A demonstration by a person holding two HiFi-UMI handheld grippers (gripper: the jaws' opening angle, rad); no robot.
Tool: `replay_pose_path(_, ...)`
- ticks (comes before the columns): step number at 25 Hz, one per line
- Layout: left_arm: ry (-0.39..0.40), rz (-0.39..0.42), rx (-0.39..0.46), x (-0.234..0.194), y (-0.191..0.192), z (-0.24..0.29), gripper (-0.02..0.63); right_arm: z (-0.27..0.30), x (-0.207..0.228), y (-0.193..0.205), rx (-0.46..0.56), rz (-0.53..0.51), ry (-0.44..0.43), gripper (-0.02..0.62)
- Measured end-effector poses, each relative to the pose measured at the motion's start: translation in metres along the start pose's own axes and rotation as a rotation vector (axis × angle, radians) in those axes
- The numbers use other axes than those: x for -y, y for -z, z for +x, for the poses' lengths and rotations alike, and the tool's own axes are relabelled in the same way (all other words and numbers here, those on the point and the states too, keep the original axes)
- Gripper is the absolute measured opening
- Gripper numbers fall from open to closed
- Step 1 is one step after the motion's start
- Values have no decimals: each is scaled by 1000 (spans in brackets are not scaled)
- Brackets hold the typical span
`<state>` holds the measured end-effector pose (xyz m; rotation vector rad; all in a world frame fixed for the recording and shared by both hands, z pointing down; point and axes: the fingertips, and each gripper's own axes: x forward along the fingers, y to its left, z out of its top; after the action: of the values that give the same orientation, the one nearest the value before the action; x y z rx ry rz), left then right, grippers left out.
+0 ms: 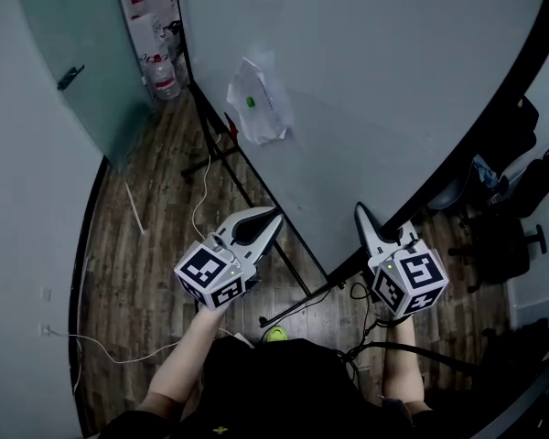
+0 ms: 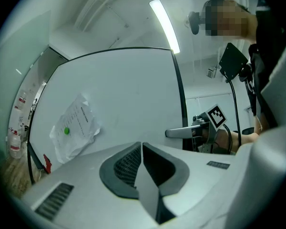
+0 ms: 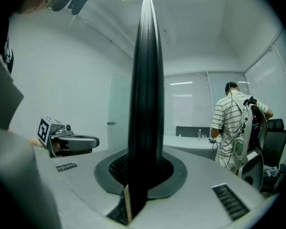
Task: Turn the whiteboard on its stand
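1. Whiteboard point(image 1: 375, 80): standing on its stand and filling the upper right of the head view. Its white face point(image 2: 124, 94) is spreading out beyond the left gripper. Its black frame edge point(image 3: 145, 104) is rising straight up out of the right gripper's jaws.
2. Floor point(image 1: 146, 245): dark wood planks, with a white cable point(image 1: 201, 190) trailing across them.
3. Stand point(image 1: 297, 305): black bars running under the whiteboard's lower edge, between the two grippers.
4. Chairs point(image 1: 512, 236): black, sitting behind the whiteboard at the right.
5. Person point(image 3: 231, 128): in a striped shirt, standing well apart across the room with their back turned.
6. Right gripper point(image 1: 360, 208): reaching to the whiteboard's frame at its near corner. The jaws point(image 3: 143, 161) are clamping on that black edge, one on each side.
7. Left gripper point(image 1: 276, 216): pointing at the white face near its lower edge. Whether the tip is touching cannot be told. The jaws point(image 2: 142, 144) are lying pressed together with nothing between them.
8. Sheet point(image 1: 259, 101): crumpled paper hanging on the white face, up and away from both grippers.
9. Bottles point(image 1: 165, 76): standing on the floor by the far wall.
10. Magnet point(image 1: 251, 101): a green dot pinning the sheet.
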<state>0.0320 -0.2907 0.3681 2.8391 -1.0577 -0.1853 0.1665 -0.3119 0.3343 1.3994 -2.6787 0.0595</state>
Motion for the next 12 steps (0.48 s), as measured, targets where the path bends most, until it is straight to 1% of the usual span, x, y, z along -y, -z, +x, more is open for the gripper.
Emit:
replay_pose_path(6,16,-7,-5,2,2,3,12,1,2,0,13,5,11,55)
replay_pose_path(12,34,3,-10,4,0,3,11,1,2,0,19,8,25,57)
